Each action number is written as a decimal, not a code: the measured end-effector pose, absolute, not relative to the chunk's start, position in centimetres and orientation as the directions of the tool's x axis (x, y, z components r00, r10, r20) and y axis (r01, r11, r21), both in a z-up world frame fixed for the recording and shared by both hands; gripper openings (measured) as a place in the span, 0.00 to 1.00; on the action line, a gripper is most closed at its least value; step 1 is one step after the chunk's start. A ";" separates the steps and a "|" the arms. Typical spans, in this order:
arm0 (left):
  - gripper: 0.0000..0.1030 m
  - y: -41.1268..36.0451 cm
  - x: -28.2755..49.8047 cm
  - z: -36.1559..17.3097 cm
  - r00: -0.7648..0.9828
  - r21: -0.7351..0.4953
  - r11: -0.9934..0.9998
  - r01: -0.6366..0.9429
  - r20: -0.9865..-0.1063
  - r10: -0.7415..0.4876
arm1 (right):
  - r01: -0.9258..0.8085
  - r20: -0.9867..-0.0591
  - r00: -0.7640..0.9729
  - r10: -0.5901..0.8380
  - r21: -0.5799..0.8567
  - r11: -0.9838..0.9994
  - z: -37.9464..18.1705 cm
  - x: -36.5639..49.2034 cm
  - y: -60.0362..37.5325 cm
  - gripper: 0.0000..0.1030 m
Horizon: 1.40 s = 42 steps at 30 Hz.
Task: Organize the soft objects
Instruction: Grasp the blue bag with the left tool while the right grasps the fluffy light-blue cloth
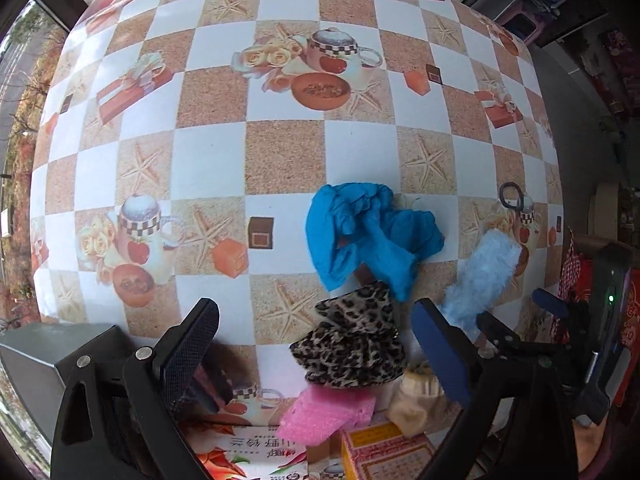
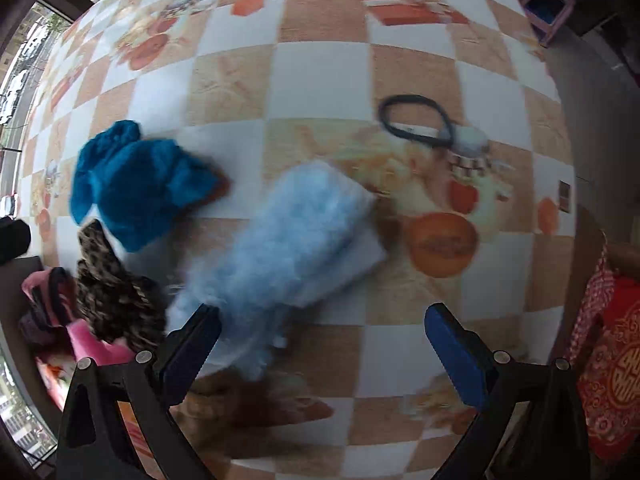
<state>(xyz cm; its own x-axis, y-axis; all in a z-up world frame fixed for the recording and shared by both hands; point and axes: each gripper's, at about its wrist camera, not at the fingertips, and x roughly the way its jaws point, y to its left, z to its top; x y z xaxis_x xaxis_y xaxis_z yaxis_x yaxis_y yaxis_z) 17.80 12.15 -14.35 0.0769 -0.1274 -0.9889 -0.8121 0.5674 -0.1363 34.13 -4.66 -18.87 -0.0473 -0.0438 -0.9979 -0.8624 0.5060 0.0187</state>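
Observation:
A crumpled blue cloth (image 1: 368, 232) lies on the checkered table (image 1: 280, 160); it also shows in the right wrist view (image 2: 136, 184). A leopard-print scrunchie (image 1: 352, 340) lies just in front of my open left gripper (image 1: 316, 344), above a pink sponge (image 1: 324, 412) and a beige soft piece (image 1: 416, 400). A fluffy light-blue pad (image 2: 296, 240) lies ahead of my open, empty right gripper (image 2: 320, 344); it shows in the left wrist view (image 1: 480, 272) too. A black hair band (image 2: 416, 120) lies farther off. The scrunchie (image 2: 116, 292) and the sponge (image 2: 96, 344) sit at the left.
A printed cardboard box (image 1: 380, 452) stands at the table's near edge below the soft pile. A grey box (image 1: 48, 360) sits at the lower left. Red patterned fabric (image 2: 612, 360) hangs at the right edge. A purple stool (image 2: 548, 4) stands beyond the table.

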 end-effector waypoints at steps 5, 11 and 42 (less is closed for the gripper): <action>0.95 11.5 21.4 -16.1 0.038 -0.094 0.617 -0.781 -0.994 -0.103 | -0.759 -0.994 -0.106 0.005 0.084 0.645 -18.1 39.1 -10.3 0.99; 0.95 11.4 23.7 -18.3 -0.006 -0.034 0.633 -0.773 -0.998 -0.060 | -0.719 -0.968 -0.204 0.147 0.250 0.648 -16.8 38.3 -9.5 0.99; 0.14 10.9 25.5 -20.7 0.041 -0.042 0.756 -0.653 -0.999 -0.020 | -0.922 -1.000 -0.010 0.011 0.014 0.388 -21.1 30.4 -1.3 0.38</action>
<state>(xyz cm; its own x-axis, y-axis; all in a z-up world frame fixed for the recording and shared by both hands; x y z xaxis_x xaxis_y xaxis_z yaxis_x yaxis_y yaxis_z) 25.55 10.92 -20.70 0.0414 -0.0197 -0.9989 -0.6528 0.7563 -0.0420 30.43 -1.32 -21.11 -0.0102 0.0111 -0.9999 -0.9215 0.3881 0.0137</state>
